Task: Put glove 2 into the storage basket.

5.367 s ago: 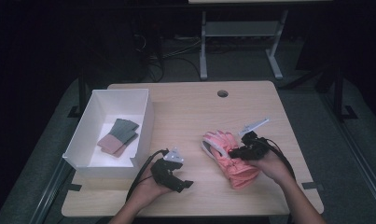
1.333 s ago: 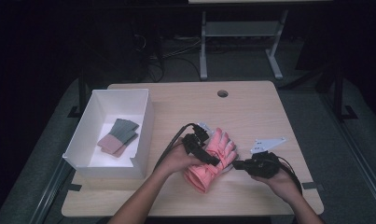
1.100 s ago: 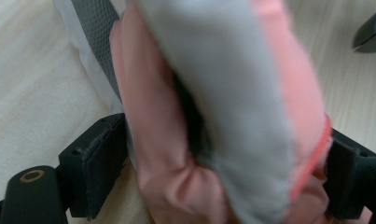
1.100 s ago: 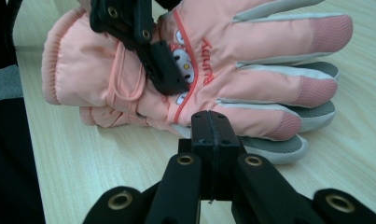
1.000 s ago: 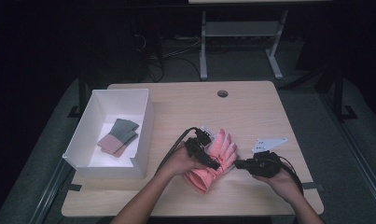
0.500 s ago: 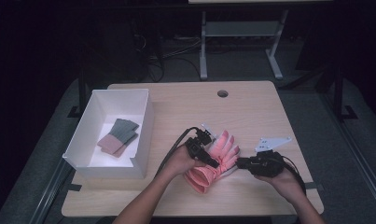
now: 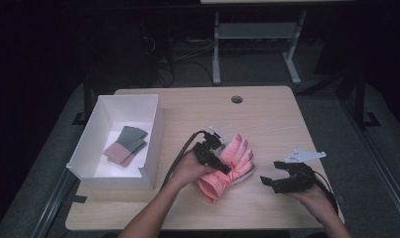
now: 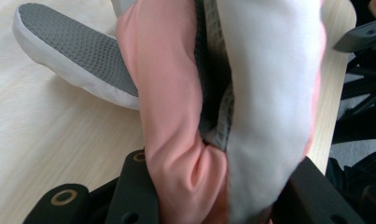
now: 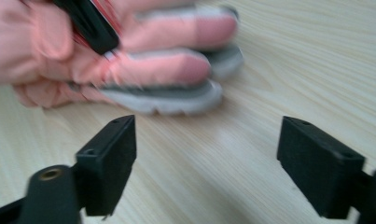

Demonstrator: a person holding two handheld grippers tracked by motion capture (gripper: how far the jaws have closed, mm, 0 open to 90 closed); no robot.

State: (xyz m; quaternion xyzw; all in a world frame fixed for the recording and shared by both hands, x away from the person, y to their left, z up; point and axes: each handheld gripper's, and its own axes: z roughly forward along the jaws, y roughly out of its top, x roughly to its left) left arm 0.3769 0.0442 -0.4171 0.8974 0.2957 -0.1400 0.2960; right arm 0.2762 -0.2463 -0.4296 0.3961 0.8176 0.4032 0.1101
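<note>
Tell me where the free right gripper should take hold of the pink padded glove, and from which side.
Grip the pink padded glove at its splayed fingertips, coming in level from the right gripper side: they lie flat on the table, pointing at its open jaws; the left gripper already clamps the cuff end.

One table (image 7: 267,119) carries everything. On it stands one white box (image 7: 153,134), at the left of the pink gloves. Inside the box lie two folded cloths (image 7: 125,146), one green-grey and one with a pink end, overlapping. Two pink gloves (image 7: 227,168) are stacked palm to palm, right of the box. Two grippers are in hand: the left gripper (image 7: 212,157) on the gloves, the right gripper (image 7: 282,181) beside them. One round hole (image 7: 236,99) sits beyond the gloves.
</note>
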